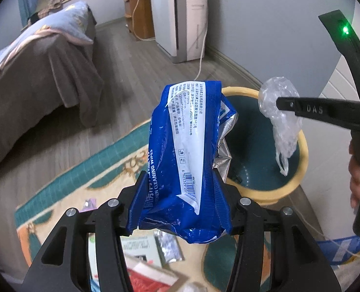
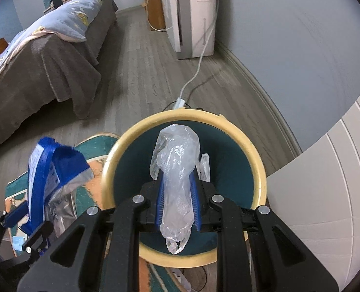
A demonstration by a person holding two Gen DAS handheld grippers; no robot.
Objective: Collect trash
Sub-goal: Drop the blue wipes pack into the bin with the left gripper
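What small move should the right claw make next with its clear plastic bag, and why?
Probably open the right claw and let go. The clear plastic bag pinched in it already hangs over the open mouth of the yellow-rimmed bin, so it should drop inside. The left claw, holding the blue wipes packet, is only beside the rim.

Both my cameras ride just behind my fingers, tilted steeply down toward the floor. The left looks close past its load at the bin point(image 1: 299, 146); the right hangs over that bin point(image 2: 258, 170). Both share the bed point(image 1: 46, 73) and wall.
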